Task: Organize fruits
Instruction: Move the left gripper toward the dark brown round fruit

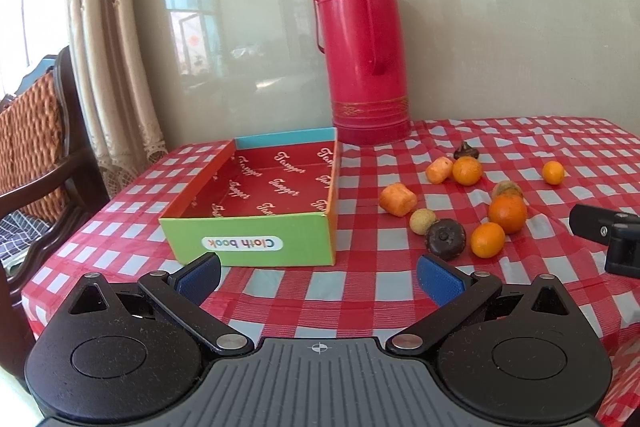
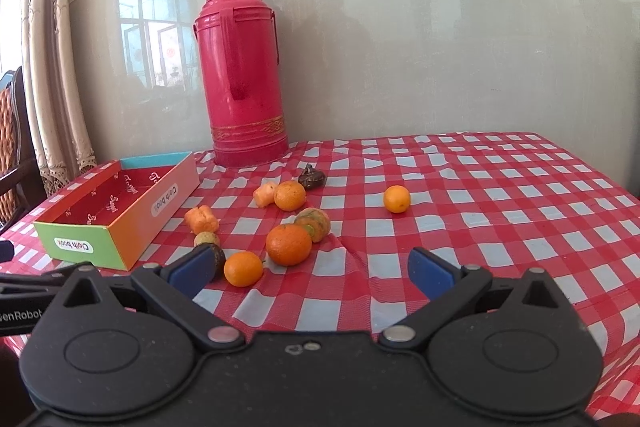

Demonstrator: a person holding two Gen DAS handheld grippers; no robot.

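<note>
Right now nothing has gone into the box (image 1: 256,187); it sits empty on the left of the table (image 2: 500,195), its open top facing up, with the tall red flask (image 1: 362,47) standing behind its far corner. Both tools hover low over the near edge. The left claw (image 1: 319,273) is spread wide and holds nothing, pointed between the box and the fruit. The right claw (image 2: 310,269) is likewise released and empty, aimed at the loose cluster: a big orange (image 2: 289,244), a smaller orange (image 2: 243,268) just beside its left finger, a dark round fruit (image 1: 445,238), a small pale one (image 1: 422,221), and two carrot-like chunks (image 1: 397,199). One little orange (image 2: 397,199) lies well apart to the right. I'd worry about rolling: the pieces sit close together on a rumpled plastic cloth, so a finger coming down on one could nudge its neighbour off toward the table edge. Round, smooth skins may also squirt out of a pinch made off-centre.
</note>
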